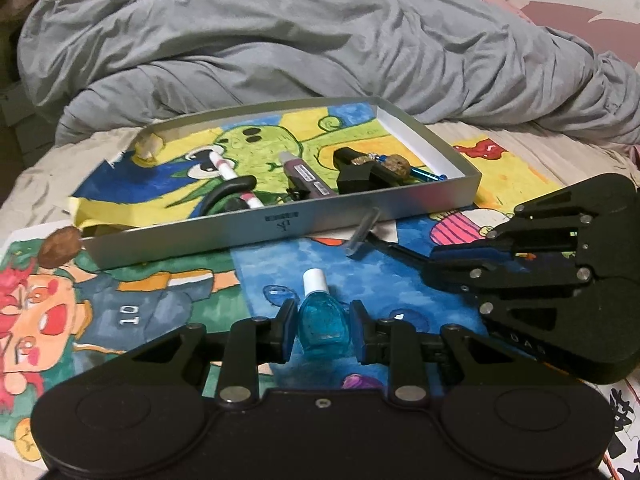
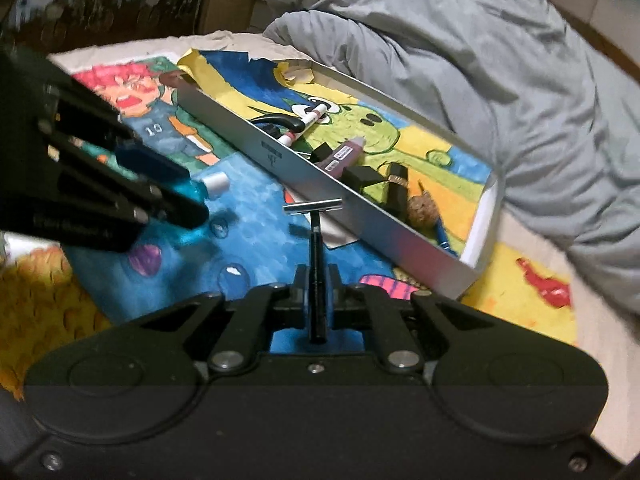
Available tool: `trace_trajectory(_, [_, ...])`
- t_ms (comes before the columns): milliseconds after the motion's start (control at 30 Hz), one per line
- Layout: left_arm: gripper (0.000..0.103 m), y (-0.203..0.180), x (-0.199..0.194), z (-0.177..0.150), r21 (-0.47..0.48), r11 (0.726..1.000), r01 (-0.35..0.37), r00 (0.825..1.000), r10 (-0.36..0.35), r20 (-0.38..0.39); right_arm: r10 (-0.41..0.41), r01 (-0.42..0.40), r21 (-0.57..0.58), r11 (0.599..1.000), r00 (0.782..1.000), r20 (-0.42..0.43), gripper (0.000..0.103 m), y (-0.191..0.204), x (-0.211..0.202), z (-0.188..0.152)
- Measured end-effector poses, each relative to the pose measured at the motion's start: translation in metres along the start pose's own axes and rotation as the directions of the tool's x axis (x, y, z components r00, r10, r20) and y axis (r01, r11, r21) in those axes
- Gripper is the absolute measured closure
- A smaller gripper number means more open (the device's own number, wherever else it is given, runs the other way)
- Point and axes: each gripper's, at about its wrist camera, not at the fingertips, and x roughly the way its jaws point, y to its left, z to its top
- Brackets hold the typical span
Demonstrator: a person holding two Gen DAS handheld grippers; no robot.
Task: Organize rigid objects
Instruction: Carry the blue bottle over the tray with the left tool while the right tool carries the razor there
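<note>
- The left gripper [image 1: 322, 326] is clamped on a small blue bottle [image 1: 322, 326] with a white cap, both pads pressing its sides, the cap pointing ahead of the fingers.
- The right gripper [image 2: 318, 288] is squeezed tight on the black handle of a razor [image 2: 316, 240]; the handle runs straight out between the fingers and ends in a silvery crossbar head.
- Just beyond the razor's head, ahead of the right gripper and slightly to its right, stands the near wall of a shallow silver tray [image 2: 312, 172].
- From the left gripper the same tray [image 1: 256, 226] lies straight ahead, past the bottle's cap, with the right gripper [image 1: 436, 262] coming in from the right side.
- Inside the tray, over a green cartoon drawing [image 1: 260, 148], lie a red-and-white striped pen [image 1: 236, 180], a dark purple tube [image 1: 306, 178], a black block [image 1: 356, 174], a brown lumpy ball [image 1: 397, 165] and a blue pen [image 1: 424, 174].
- A curved black handle [image 1: 228, 194] rests at the tray's near left part.
- Another brown ball [image 1: 60, 246] sits outside the tray, by its left corner, well left of the left gripper.
- Bright painted sheets [image 1: 132, 300] cover the bed under both grippers.
- A rumpled grey duvet [image 1: 280, 40] is heaped beyond the tray.
</note>
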Motion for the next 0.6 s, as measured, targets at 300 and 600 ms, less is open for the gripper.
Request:
trace_trajectory(300, [0.074,0.0,-0.021,0.007,-0.016,0.999,-0.05,0.998,0.051,0.036,-0.114,0.123,-0.092,0.988,0.988,0.1,0.101,0.009,-0.027,0.006])
trace_trajectory(600, [0.073,0.01,-0.027,0.041,-0.088,0.993,-0.08,0.984,0.093,0.154,-0.189,0.2,-0.019,0.98,0.951,0.246,0.101,-0.013,-0.024,0.034])
